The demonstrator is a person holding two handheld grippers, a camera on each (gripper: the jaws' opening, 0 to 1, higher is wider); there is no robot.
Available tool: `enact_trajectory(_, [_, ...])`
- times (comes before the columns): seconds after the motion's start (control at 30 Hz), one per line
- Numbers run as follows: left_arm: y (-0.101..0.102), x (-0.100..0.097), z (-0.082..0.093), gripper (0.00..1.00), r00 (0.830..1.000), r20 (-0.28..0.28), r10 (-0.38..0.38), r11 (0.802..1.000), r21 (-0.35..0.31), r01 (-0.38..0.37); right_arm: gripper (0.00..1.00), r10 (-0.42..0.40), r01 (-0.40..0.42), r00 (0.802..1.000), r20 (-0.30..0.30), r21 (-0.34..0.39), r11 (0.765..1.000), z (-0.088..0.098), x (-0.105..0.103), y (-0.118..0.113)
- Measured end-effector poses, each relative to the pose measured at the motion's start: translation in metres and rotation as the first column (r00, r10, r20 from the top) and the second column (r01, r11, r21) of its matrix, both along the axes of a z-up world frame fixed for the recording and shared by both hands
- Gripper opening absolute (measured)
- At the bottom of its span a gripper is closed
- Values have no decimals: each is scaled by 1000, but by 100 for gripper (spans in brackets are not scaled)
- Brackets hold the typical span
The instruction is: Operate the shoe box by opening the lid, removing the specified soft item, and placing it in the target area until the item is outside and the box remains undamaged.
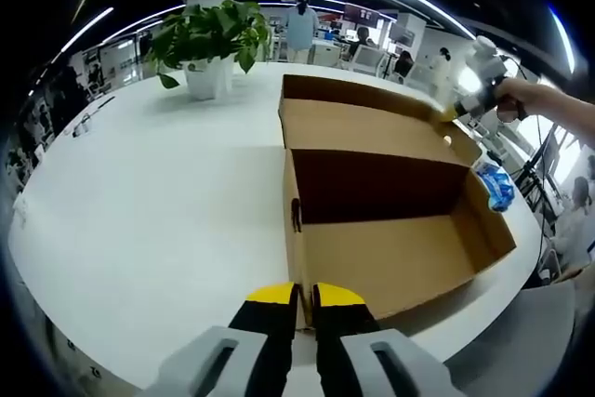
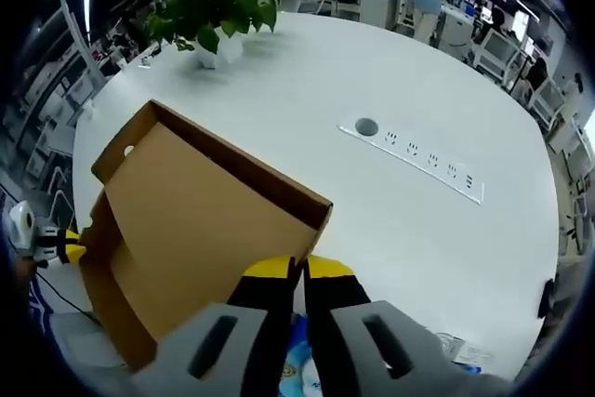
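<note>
Cardboard shoe box (image 1: 390, 230), lid flung back, on white table (image 1: 167, 202): left gripper (image 1: 305, 299) pinches the near wall to steady it, while right gripper (image 2: 299, 276), tips together beside the lid, seemingly nips the blue-white soft packet (image 1: 497, 185), outside the box's right wall.

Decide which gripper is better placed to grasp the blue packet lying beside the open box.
Right. The blue packet lies just under the right gripper; the left gripper sits on the far side of the box.
</note>
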State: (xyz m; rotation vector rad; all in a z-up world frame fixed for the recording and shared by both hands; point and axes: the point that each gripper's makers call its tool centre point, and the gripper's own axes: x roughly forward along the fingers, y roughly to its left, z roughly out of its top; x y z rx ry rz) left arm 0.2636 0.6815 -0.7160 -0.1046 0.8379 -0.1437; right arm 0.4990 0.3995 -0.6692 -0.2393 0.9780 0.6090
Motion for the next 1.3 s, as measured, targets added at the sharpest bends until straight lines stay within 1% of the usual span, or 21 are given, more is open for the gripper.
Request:
enact_trajectory(0.07, [-1, 0, 0, 6, 1000, 0, -1, 1000, -1, 1, 1, 1, -1, 1000, 14, 6, 1000, 4, 1, 1])
enact_trajectory(0.3, [-2, -1, 2, 6, 1000, 4, -5, 1000, -4, 5, 1, 10, -14, 995, 97, 39, 999, 32, -16, 1])
enact_trajectory(0.33, [-2, -1, 2, 6, 1000, 4, -5, 1000, -5, 5, 1, 10, -14, 995, 102, 41, 999, 33, -17, 1])
enact_trajectory(0.43, [-3, -1, 2, 6, 1000, 5, -6, 1000, -8, 6, 1, 16, -24, 990, 142, 55, 998, 45, -25, 1])
enact_trajectory(0.7, [-3, -1, 3, 6, 1000, 7, -10, 1000, -13, 10, 0, 27, -44, 975, 221, 73, 996, 64, -44, 1])
enact_trajectory(0.87, [-4, -1, 3, 7, 1000, 6, -14, 1000, -14, 15, 0, 30, -54, 965, 261, 84, 995, 72, -58, 0])
enact_trajectory(0.93, [-4, -1, 3, 7, 1000, 7, -15, 1000, -15, 15, 0, 25, -54, 959, 281, 95, 994, 75, -67, -1])
enact_trajectory(1.07, [-3, -1, 3, 7, 1000, 8, -15, 1000, -16, 15, 0, 31, -64, 947, 319, 95, 993, 80, -83, 0])
enact_trajectory(1.1, [-3, -1, 3, 7, 1000, 8, -16, 1000, -15, 16, 0, 40, -73, 941, 336, 87, 994, 81, -87, 0])
enact_trajectory(1.3, [-3, -1, 3, 7, 1000, 7, -21, 1000, -7, 21, 0, 24, -68, 935, 354, 113, 991, 82, -107, -1])
